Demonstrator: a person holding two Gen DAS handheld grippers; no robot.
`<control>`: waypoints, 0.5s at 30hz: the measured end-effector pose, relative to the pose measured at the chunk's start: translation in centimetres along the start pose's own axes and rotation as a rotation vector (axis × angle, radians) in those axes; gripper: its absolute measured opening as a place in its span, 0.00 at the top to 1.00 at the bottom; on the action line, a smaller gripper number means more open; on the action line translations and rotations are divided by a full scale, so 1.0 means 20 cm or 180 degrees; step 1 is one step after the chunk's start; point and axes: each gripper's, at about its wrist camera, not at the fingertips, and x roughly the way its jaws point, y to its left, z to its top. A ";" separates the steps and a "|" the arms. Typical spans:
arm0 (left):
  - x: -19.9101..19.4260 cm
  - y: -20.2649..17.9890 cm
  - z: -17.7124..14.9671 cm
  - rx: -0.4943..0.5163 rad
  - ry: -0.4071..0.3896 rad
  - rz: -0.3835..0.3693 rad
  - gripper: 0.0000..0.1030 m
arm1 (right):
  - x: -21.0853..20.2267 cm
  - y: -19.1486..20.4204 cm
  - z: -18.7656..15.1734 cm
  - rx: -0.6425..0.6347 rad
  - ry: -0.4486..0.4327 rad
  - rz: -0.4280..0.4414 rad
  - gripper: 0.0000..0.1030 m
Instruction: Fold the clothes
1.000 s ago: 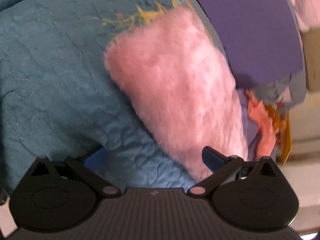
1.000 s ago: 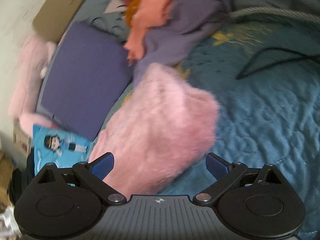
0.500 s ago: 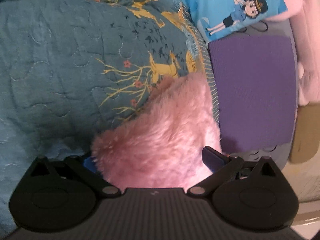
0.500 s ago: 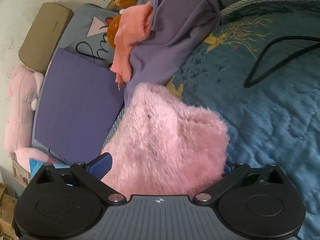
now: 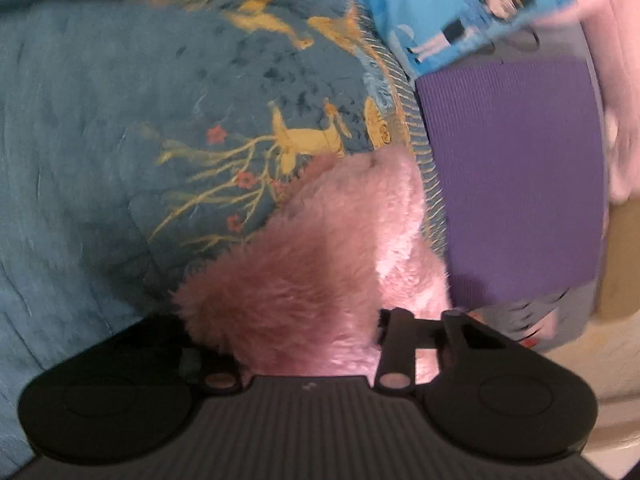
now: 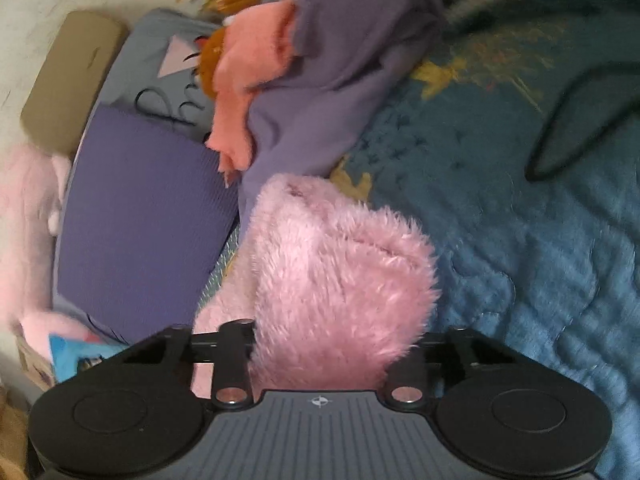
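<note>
A: In the left wrist view, we see our left gripper (image 5: 304, 332) at the bottom, and its jaws have just been closing. The pink fluffy garment (image 5: 320, 264) is bunched between them, and they pinch it.

B: We agree (the fur hides the fingertips, but the linkage arms stand drawn in against it). From the gripper the garment runs up toward 12 o'clock and lies on the blue quilt (image 5: 100, 160), whose yellow deer and branch print shows just beyond its far tip.

A: At 2 o'clock of the garment we have the purple folded cloth (image 5: 516, 184), and above that, at 1 o'clock, the light blue cartoon print (image 5: 460, 12). The picture is rather blurred.

B: Now the right wrist view. Our right gripper (image 6: 320, 356) has also just been closing its jaws, and they clamp the same pink fluffy garment (image 6: 336, 272), which rises between them as a thick folded wad.

A: To its 10 o'clock we see the purple folded cloth (image 6: 140, 208) again. At 12 o'clock lies a lavender garment (image 6: 340, 80) with a salmon piece (image 6: 252, 76) draped on it.

B: The blue quilt (image 6: 520, 260) fills the 3 o'clock side, and a black cable (image 6: 580, 120) curves across it at 2 o'clock (well apart from the garment).
</note>
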 end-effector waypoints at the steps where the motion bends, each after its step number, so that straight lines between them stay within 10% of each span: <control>1: -0.01 -0.07 -0.01 0.0320 -0.0084 0.0141 0.65 | -0.01 0.06 -0.01 -0.0276 -0.0021 -0.0104 0.72; 7: -0.06 -0.49 -0.33 0.2611 -0.0823 0.0916 0.70 | -0.04 0.40 -0.12 -0.2022 -0.0165 -0.0646 0.77; 15: -0.16 -0.90 -0.37 0.3558 -0.1393 0.1037 0.70 | -0.12 0.77 -0.08 -0.3213 -0.0341 -0.0650 0.78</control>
